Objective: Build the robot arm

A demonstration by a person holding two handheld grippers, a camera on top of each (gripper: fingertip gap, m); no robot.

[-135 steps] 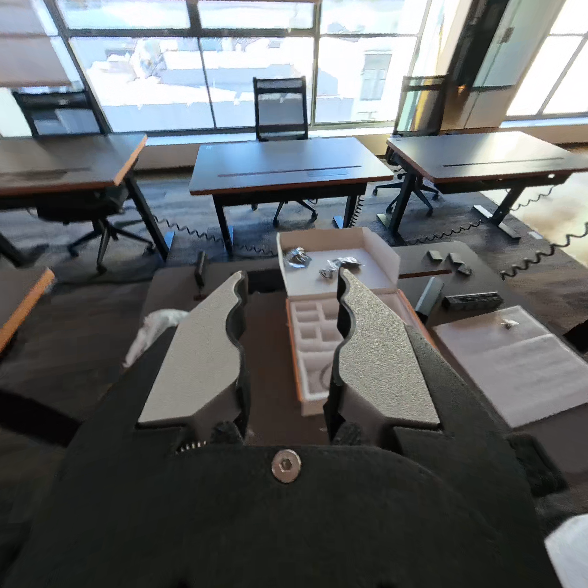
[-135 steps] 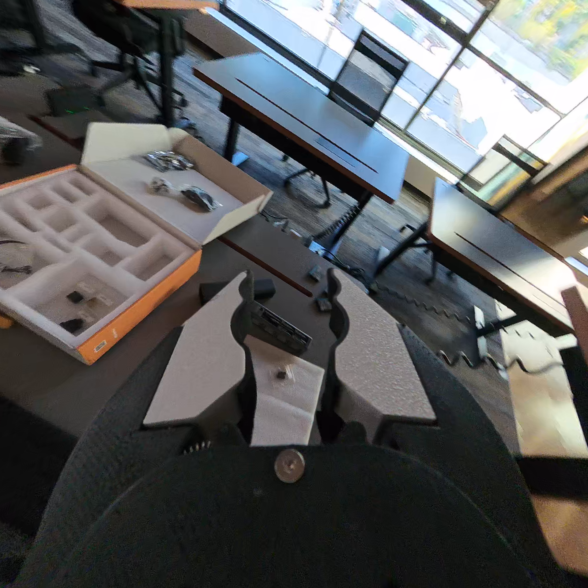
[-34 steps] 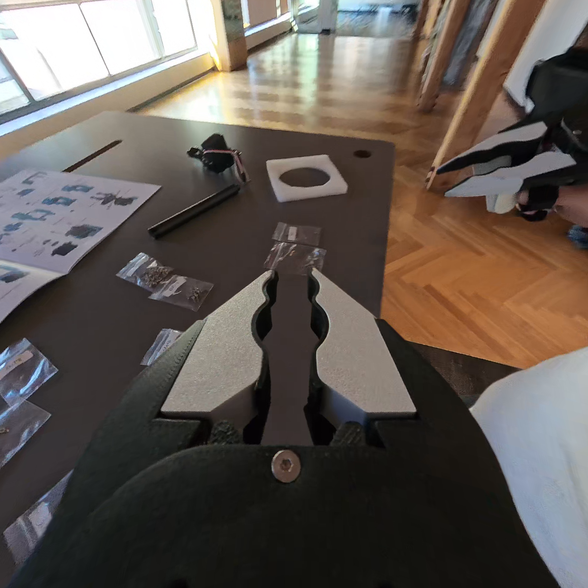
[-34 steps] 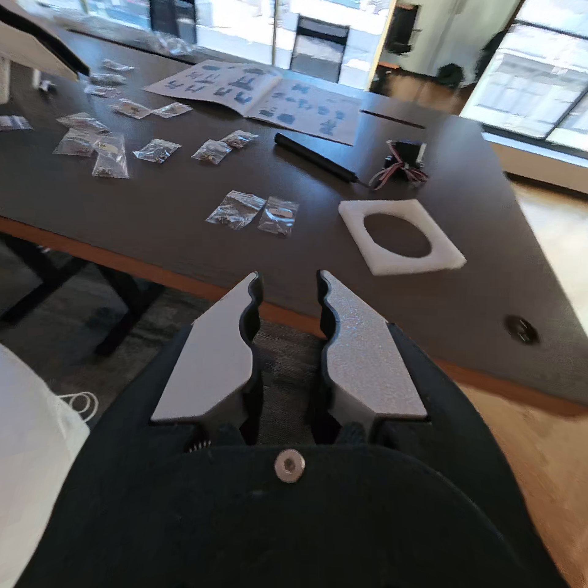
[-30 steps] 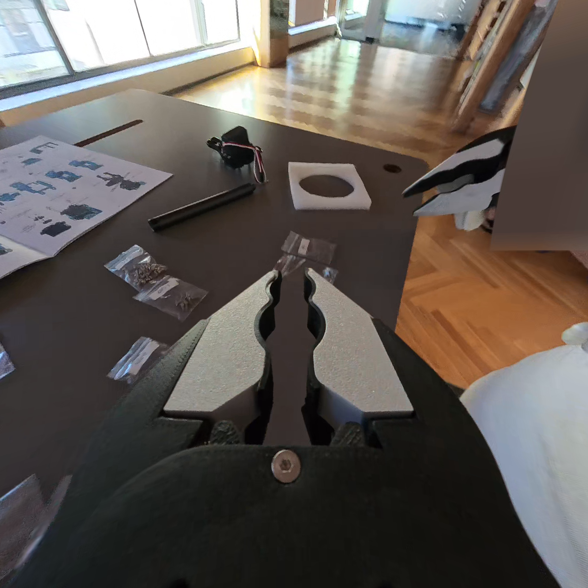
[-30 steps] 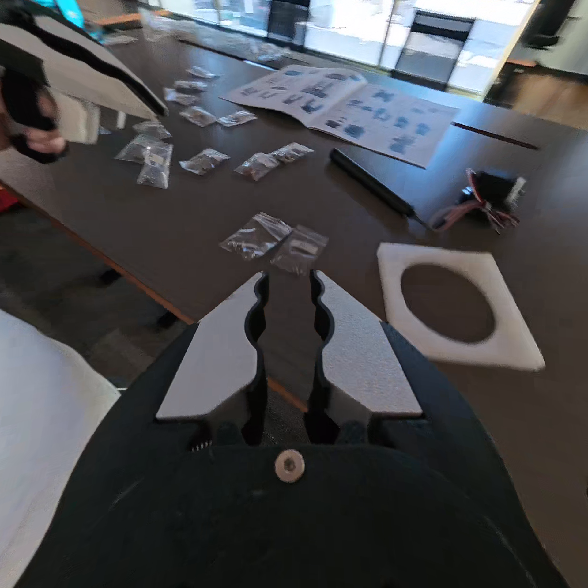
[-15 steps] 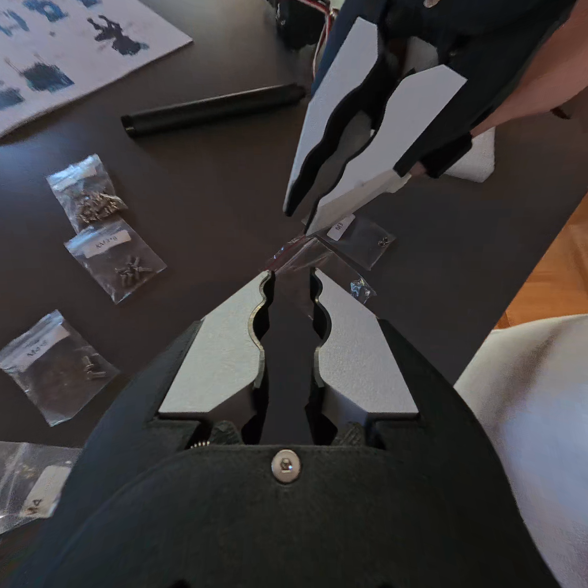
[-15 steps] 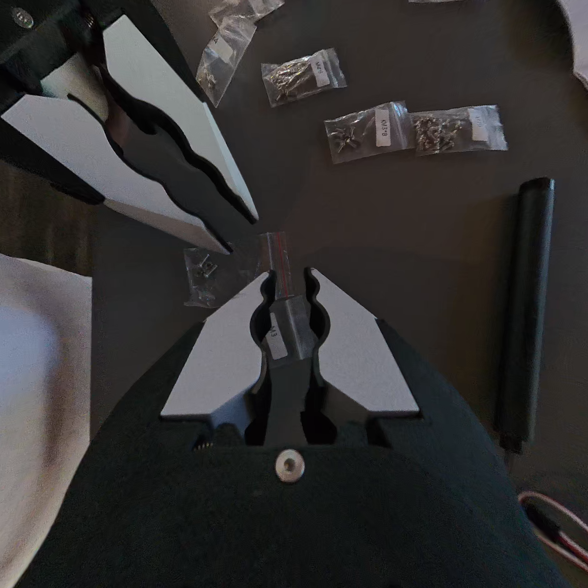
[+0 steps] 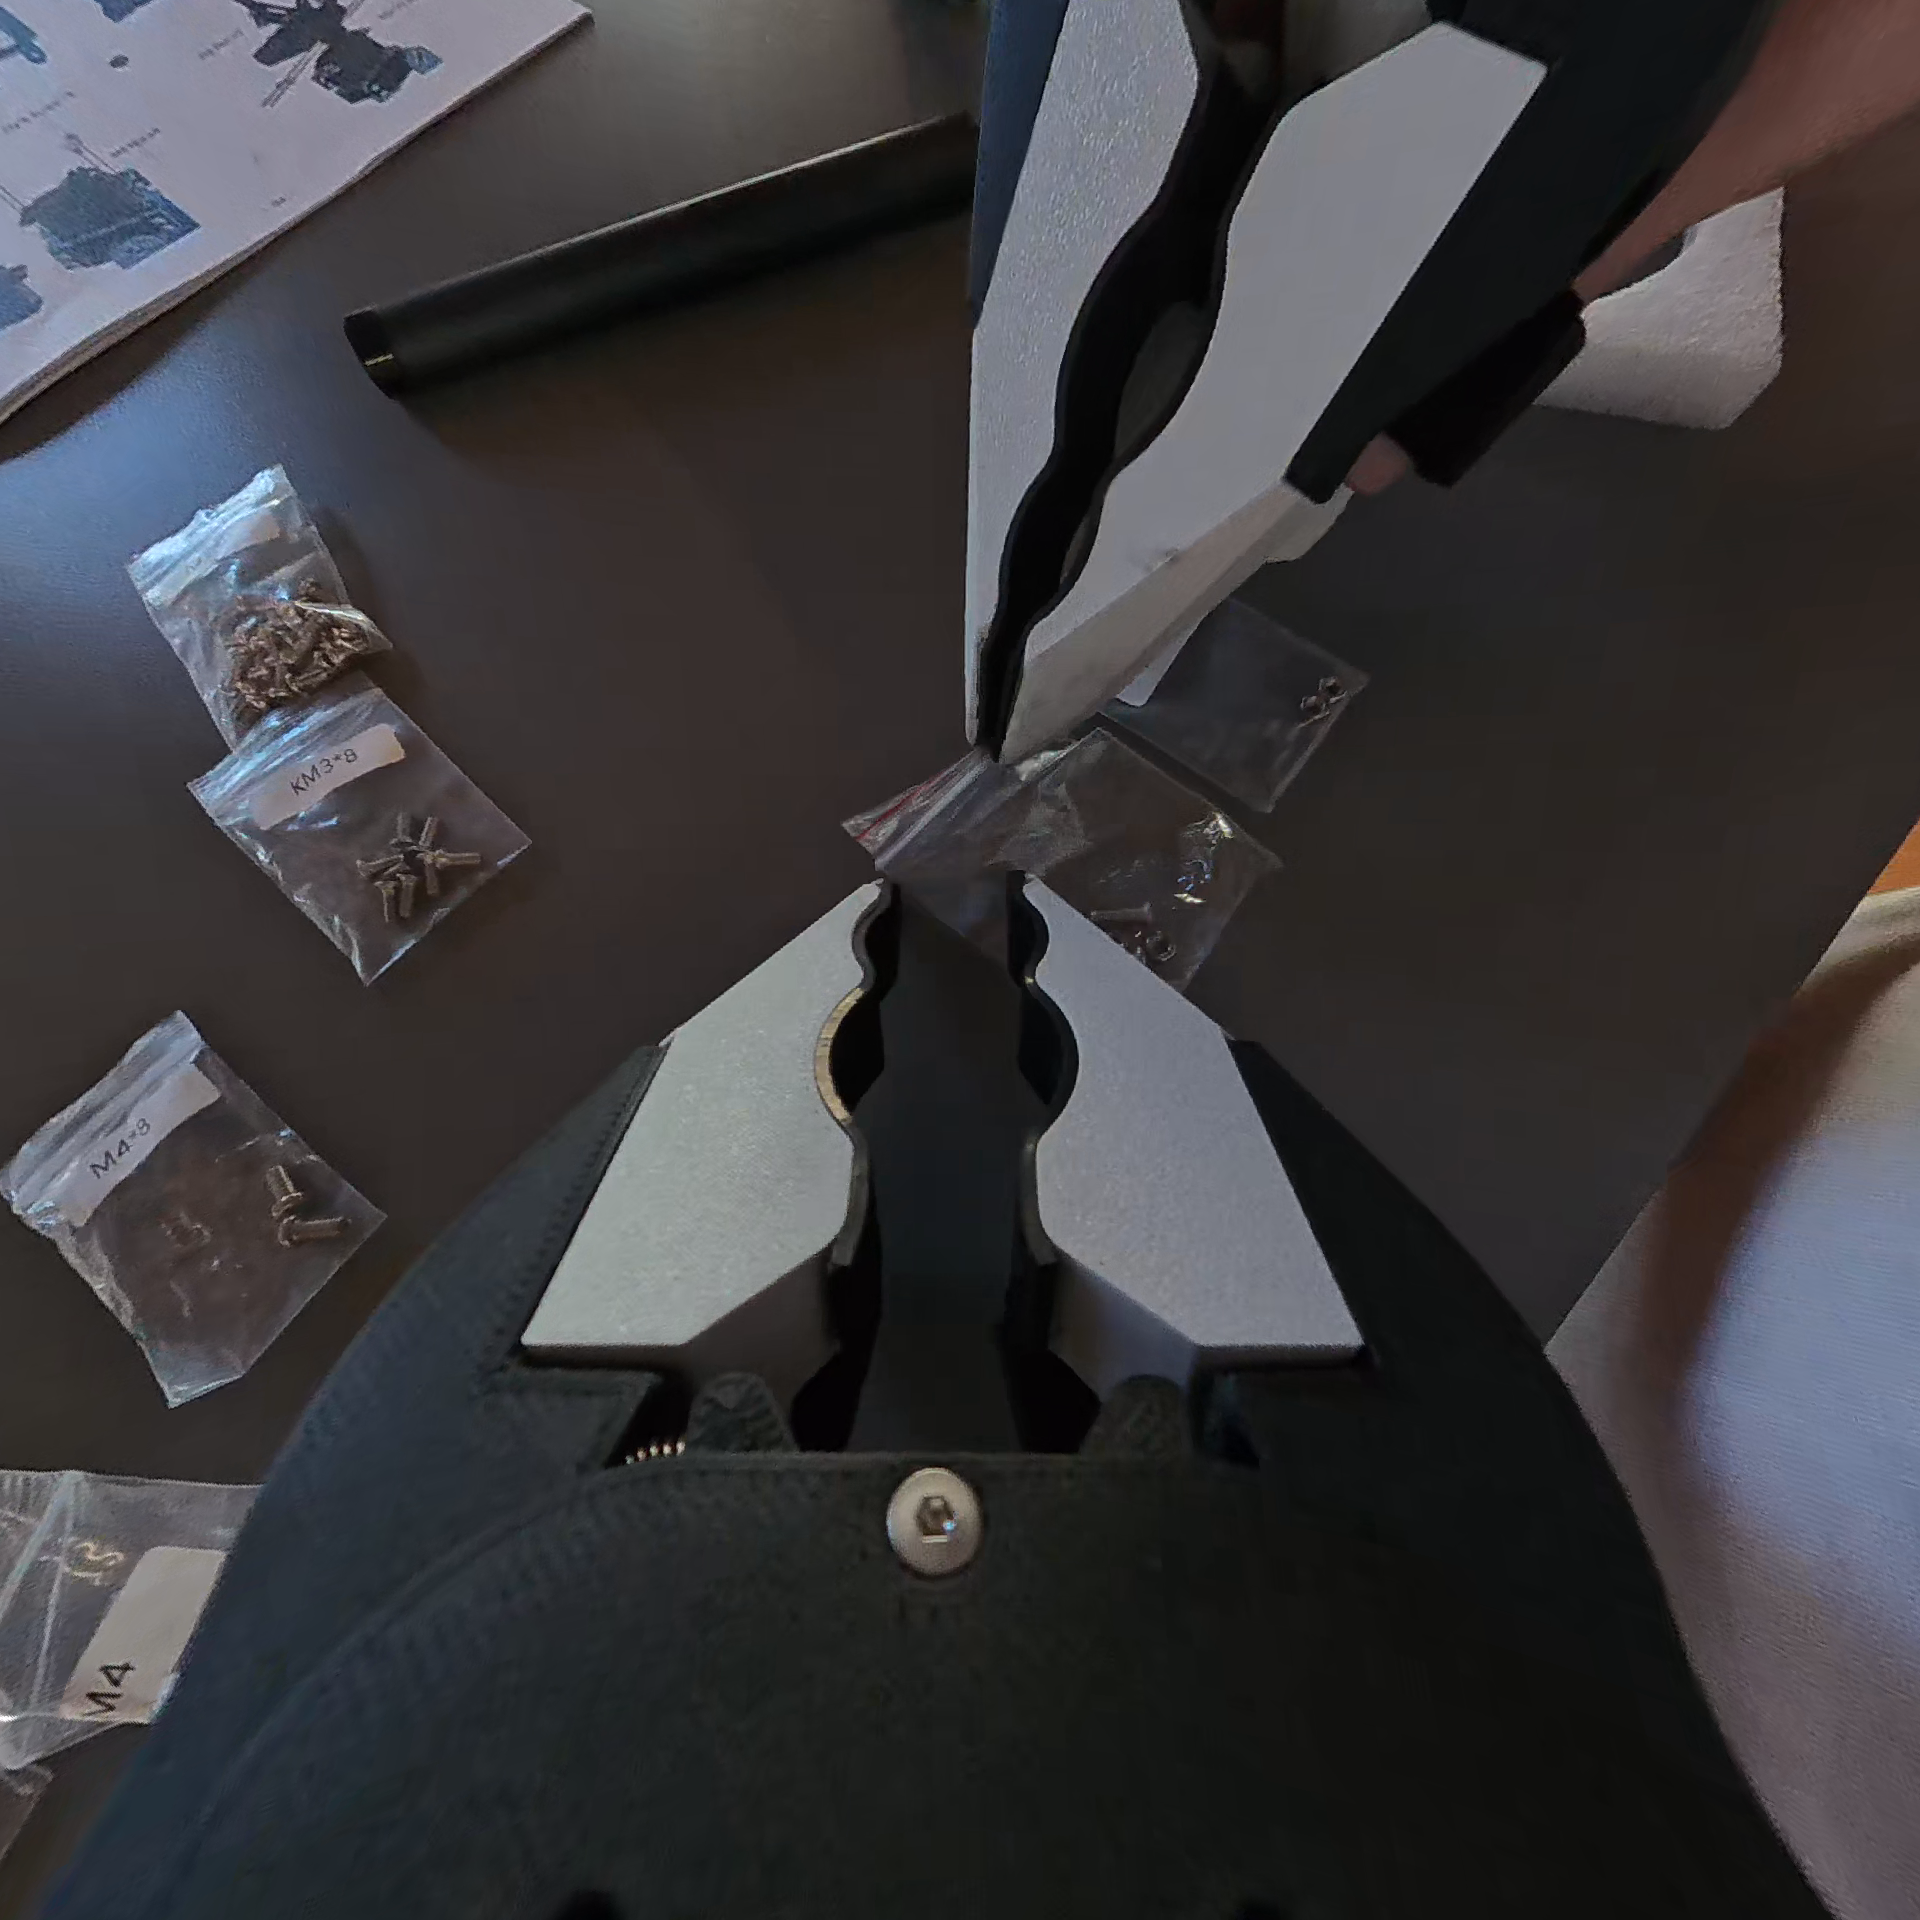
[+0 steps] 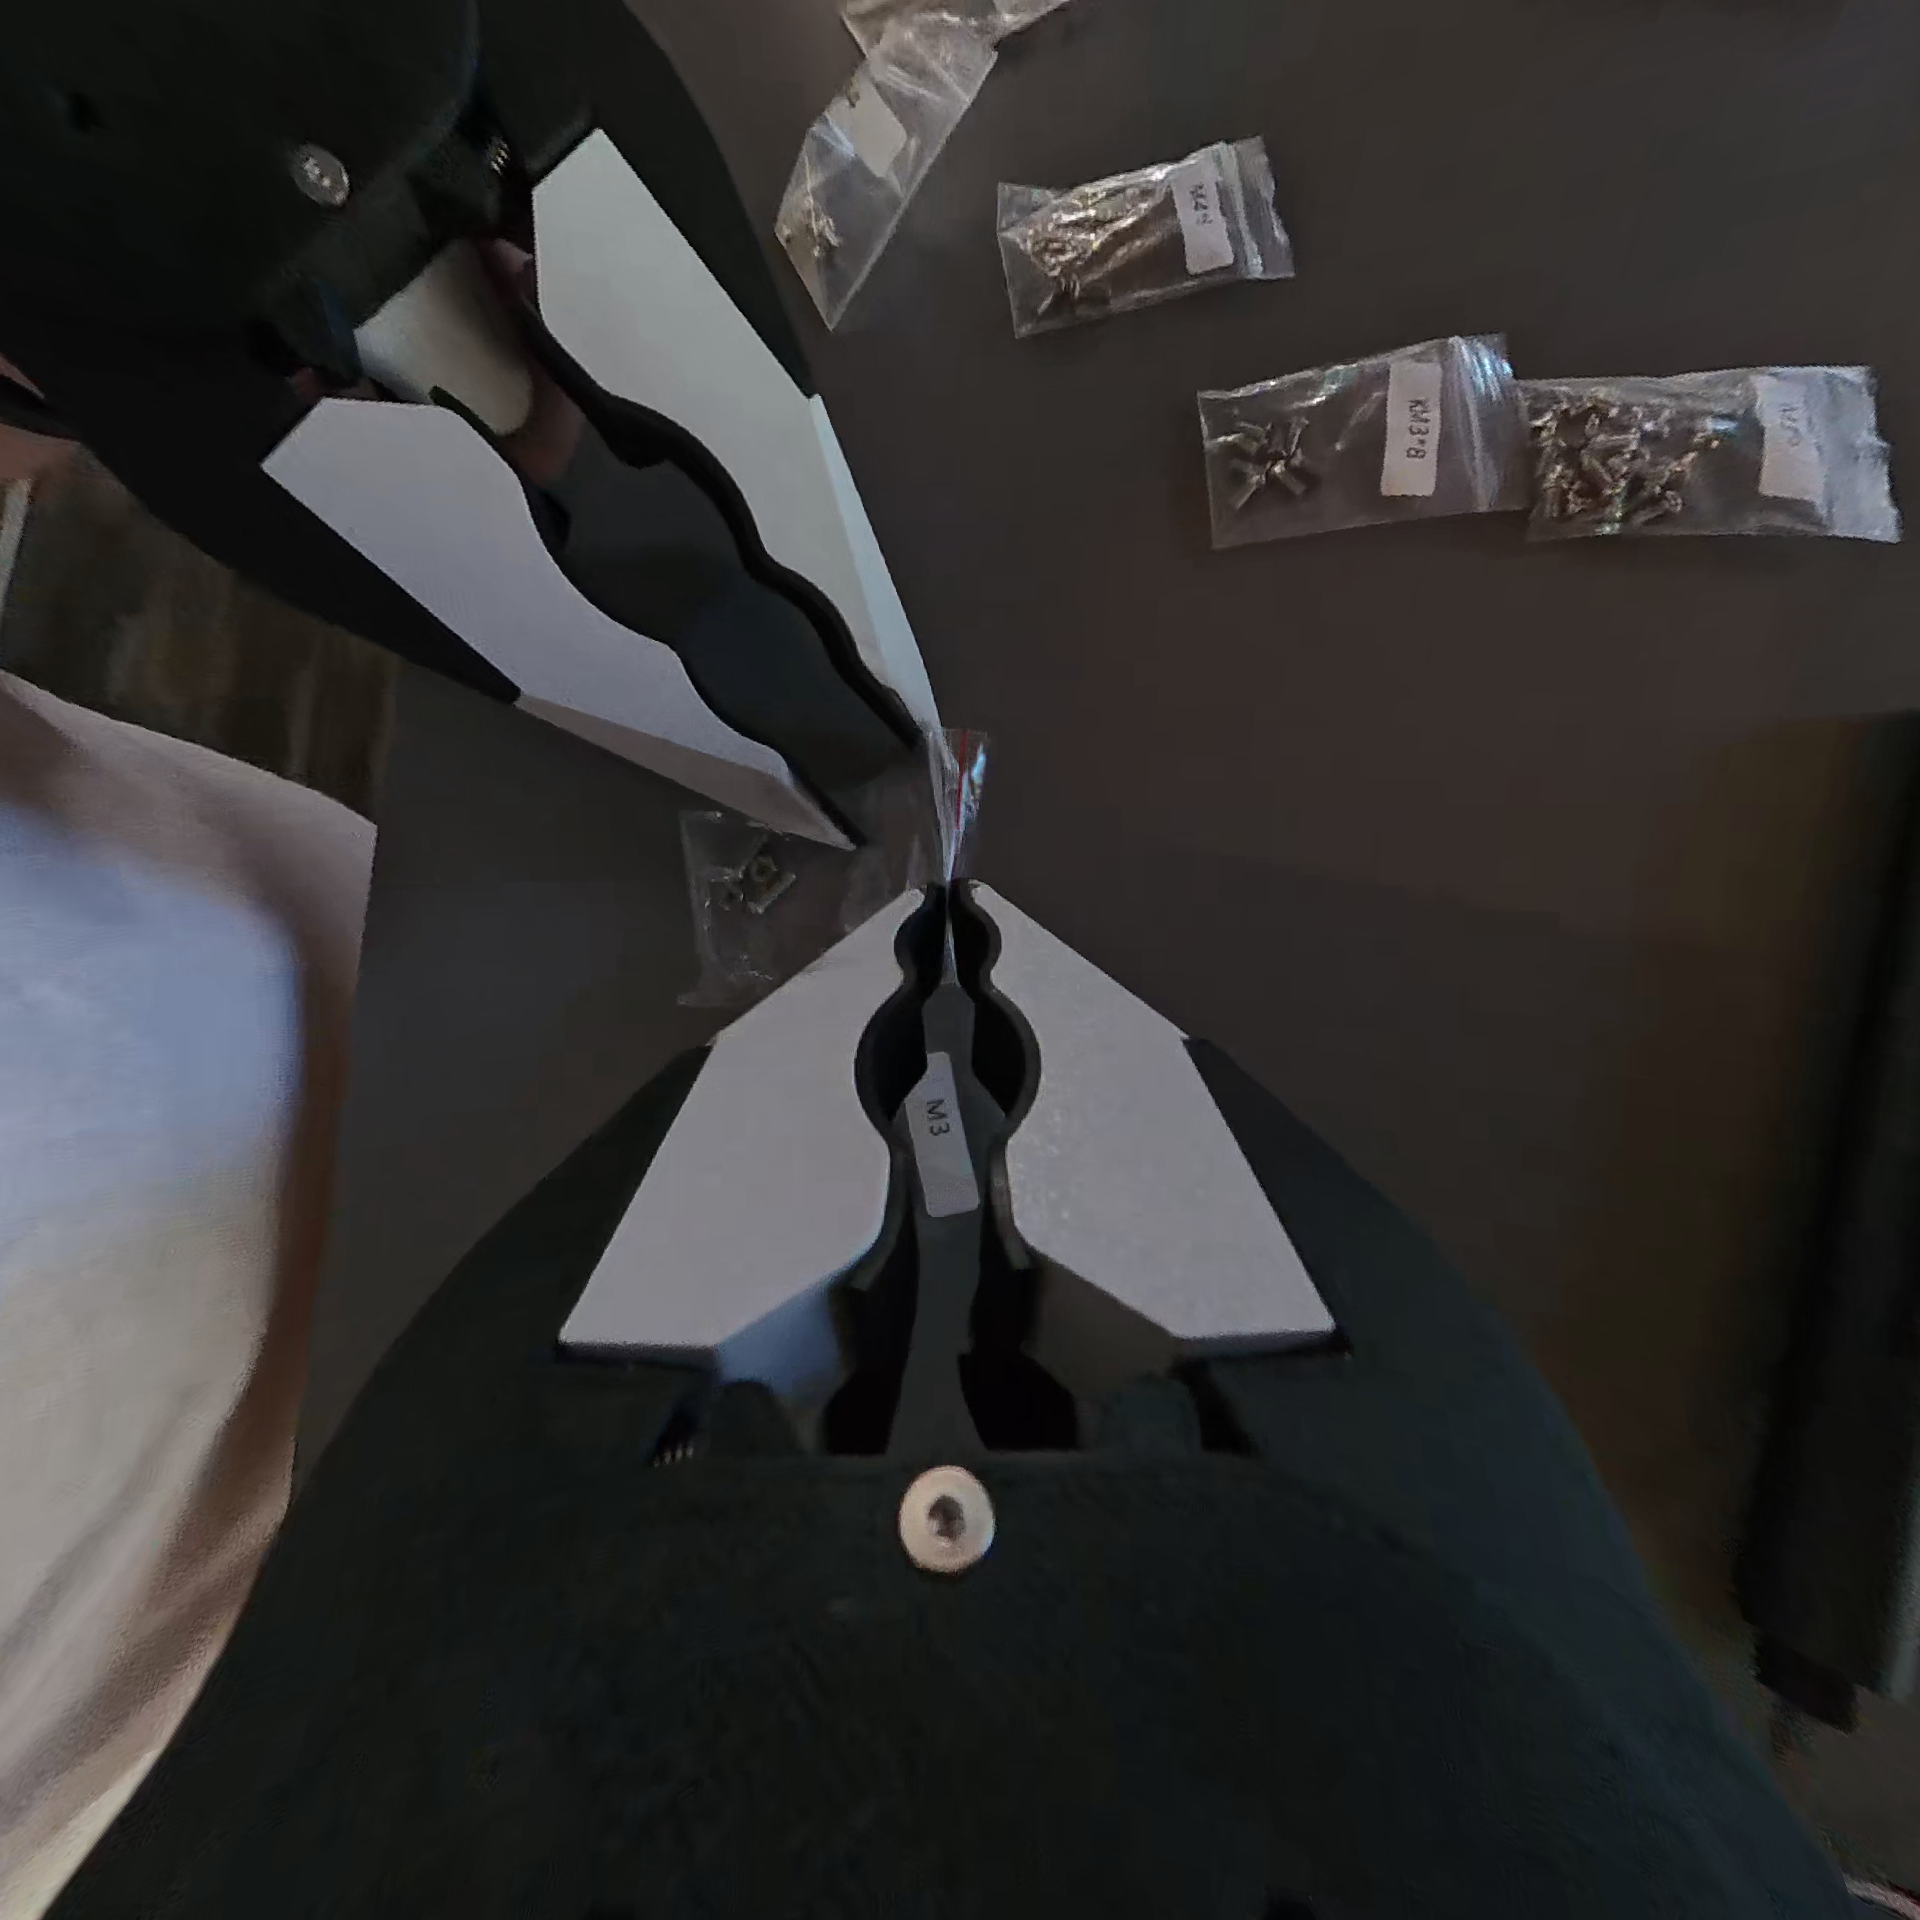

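Observation:
A small clear zip bag (image 9: 1049,821) with a red seal line and a few small metal parts lies on the dark table (image 9: 727,582). My right gripper (image 10: 951,891) is shut on its sealed edge (image 10: 956,790); it reaches in from the top of the left wrist view (image 9: 992,743). My left gripper (image 9: 953,886) is open, its tips at the bag's near corner; it also shows in the right wrist view (image 10: 883,790). A second, labelled bag (image 9: 1236,675) lies flat under the right gripper.
Several screw bags lie to the left (image 9: 358,831) (image 9: 260,623) (image 9: 177,1195) and show in the right wrist view (image 10: 1351,457) (image 10: 1704,457). A black rod (image 9: 644,260), a booklet (image 9: 208,135) and white foam (image 9: 1683,332) lie farther off. White clothing (image 9: 1766,1351) is beside the table edge.
Both grippers swung from a desk with an orange box to this table and came down over the bags. In the last half second my right gripper shut on the zip bag's edge.

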